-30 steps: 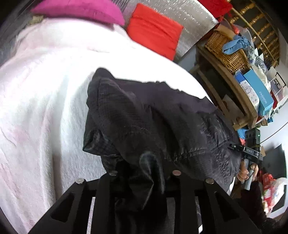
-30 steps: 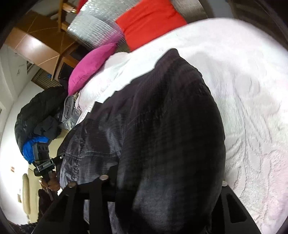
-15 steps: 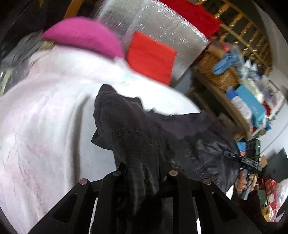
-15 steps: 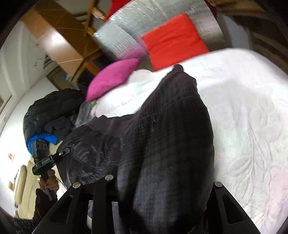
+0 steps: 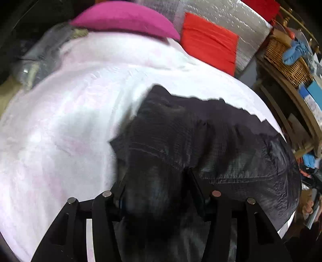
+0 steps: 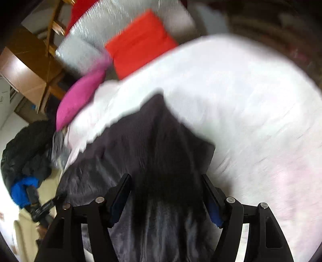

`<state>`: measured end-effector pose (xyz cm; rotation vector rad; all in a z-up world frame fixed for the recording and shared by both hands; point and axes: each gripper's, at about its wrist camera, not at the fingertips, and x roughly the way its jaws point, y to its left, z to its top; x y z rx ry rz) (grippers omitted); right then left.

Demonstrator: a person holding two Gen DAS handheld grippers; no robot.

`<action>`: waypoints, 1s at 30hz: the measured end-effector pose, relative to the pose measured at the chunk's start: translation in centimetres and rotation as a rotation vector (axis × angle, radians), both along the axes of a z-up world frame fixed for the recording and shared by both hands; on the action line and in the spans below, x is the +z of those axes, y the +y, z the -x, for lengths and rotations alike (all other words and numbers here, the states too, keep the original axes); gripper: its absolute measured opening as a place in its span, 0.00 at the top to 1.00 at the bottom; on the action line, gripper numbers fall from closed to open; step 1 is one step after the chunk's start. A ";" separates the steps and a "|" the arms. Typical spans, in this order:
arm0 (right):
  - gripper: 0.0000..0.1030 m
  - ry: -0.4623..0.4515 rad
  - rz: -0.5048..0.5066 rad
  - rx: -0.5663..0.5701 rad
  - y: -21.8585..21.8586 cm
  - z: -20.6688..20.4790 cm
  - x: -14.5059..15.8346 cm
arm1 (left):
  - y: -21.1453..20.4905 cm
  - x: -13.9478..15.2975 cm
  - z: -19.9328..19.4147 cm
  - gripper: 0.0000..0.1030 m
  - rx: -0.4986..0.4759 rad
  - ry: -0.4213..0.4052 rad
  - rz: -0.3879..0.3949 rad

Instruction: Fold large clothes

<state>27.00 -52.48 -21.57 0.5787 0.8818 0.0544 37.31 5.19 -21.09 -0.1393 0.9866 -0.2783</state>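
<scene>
Change: both pairs of fingers have just been opening, with dark cloth between them; a second ago they were pinched on it.
Bed (image 5: 66, 125): covered in a pale pink-white spread; its near edge is cut off by both views.
Jacket (image 5: 201, 145): a dark garment, lying bunched on the bed's near side; its lower part is hidden behind the fingers.
Pillows: a magenta pillow (image 5: 128, 18) and a red cushion (image 5: 209, 42) are seen at the bed's head.
Left gripper (image 5: 157, 185): fingers stand apart, a fold of the jacket draped between.
Right gripper (image 6: 167, 183): fingers stand wide apart around a dark fold; the view is blurred.
Writing: none can be read; the blue box (image 5: 314, 94) at the right edge is cropped.
</scene>
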 end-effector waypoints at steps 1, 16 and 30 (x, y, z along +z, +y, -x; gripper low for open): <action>0.29 -0.059 0.061 -0.055 -0.3 1.1 1.6 | 0.3 0.7 0.5 0.47 0.012 -0.029 -0.014; 0.38 0.152 0.394 0.083 10.2 -2.9 -1.3 | -4.0 0.2 3.4 0.30 0.041 -0.165 -0.350; 0.35 0.164 0.375 0.119 13.6 -12.5 -1.9 | -5.2 -1.1 3.6 0.30 0.004 -0.196 -0.424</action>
